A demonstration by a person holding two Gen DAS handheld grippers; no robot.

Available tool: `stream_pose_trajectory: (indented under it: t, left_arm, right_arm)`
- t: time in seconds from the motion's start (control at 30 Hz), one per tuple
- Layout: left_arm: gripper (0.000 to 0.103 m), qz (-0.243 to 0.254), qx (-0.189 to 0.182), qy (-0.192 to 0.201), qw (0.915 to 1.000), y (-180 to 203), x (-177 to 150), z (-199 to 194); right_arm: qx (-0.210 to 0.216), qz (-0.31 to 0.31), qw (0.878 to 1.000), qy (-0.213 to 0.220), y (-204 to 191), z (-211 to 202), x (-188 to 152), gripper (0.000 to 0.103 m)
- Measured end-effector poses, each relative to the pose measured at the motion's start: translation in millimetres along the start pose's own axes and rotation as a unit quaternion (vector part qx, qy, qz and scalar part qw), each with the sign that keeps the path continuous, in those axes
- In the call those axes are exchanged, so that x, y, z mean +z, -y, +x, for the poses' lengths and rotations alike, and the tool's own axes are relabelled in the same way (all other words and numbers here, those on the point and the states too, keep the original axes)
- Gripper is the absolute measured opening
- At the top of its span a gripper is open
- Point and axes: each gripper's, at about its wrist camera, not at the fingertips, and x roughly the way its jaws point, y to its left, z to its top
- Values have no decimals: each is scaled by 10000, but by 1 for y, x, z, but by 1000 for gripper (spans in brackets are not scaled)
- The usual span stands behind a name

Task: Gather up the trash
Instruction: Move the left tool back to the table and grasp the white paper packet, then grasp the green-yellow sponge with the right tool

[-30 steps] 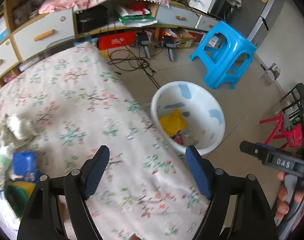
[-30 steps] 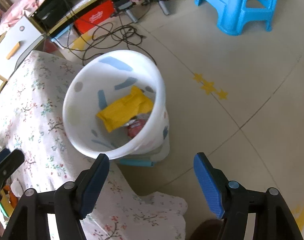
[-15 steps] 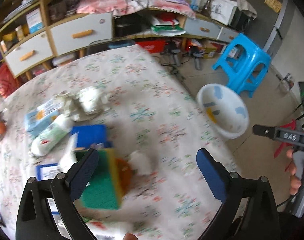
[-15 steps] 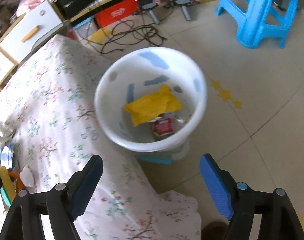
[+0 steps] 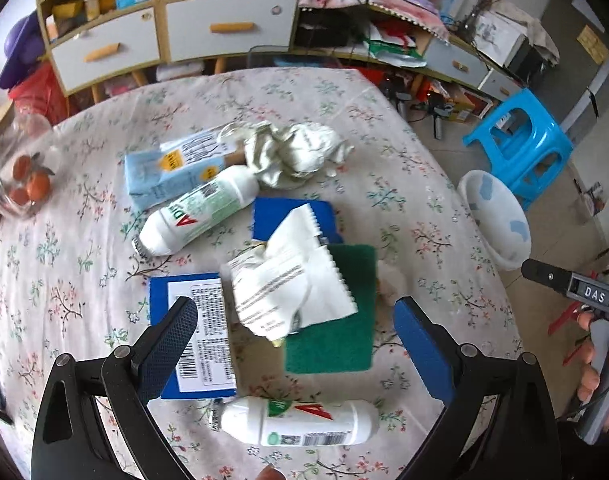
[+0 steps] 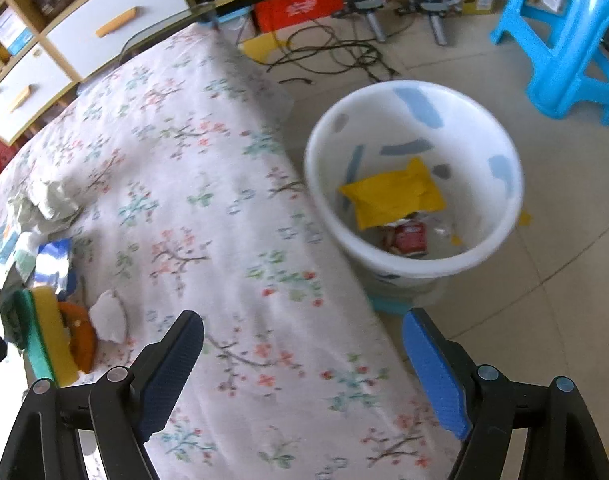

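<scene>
My left gripper is open and empty above a pile of trash on the floral table: a crumpled white wrapper, a green sponge, a blue packet, two white bottles, a light-blue carton and crumpled paper. My right gripper is open and empty over the table's edge, beside the white bin on the floor. The bin holds a yellow packet and a red wrapper. The bin also shows in the left wrist view.
A glass bowl of oranges stands at the table's left. A blue stool stands past the bin, with cables on the floor. Drawers and shelves line the back. A white tissue lump lies by the sponge's yellow side.
My left gripper has swung left from the bin side to over the trash pile. My right gripper has shifted left from the bin, now over the table's edge.
</scene>
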Motion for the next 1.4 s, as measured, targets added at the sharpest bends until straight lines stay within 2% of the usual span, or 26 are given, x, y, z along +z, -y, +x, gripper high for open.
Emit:
stream_pose_trajectory:
  t: [0.2, 0.3, 0.4, 0.53, 0.7, 0.73, 0.9, 1.4]
  left_arm:
    - [97, 181, 203, 68, 9996, -7, 0, 21]
    - [86, 1, 1, 73, 10000, -16, 3, 23]
    - [64, -61, -282, 46, 9996, -19, 4, 22]
    - [28, 60, -291, 167, 9994, -17, 3, 15]
    - [13, -161, -214, 412, 9988, -27, 3, 0]
    - [4, -238, -226, 451, 9984, -31, 4, -3]
    - [4, -663, -427, 574, 9952, -52, 2, -19]
    - [4, -1134, -59, 778, 9905, -115, -31, -63]
  right_arm:
    - [-17, -161, 9998, -98, -18, 9, -3, 85]
    - [0, -198, 9997, -113, -25, 11, -5, 85]
    - [-4, -277, 9995, -117, -33, 13, -6, 85]
    - [-2, -362, 9993, -117, -43, 16, -6, 85]
    - [100, -493, 9987, -109, -62, 17, -9, 85]
    - [121, -527, 9985, -101, -67, 16, -10, 85]
    - [228, -760, 9968, -85, -94, 17, -18, 85]
    - [611, -1290, 9896, -180, -184, 35, -38, 85]
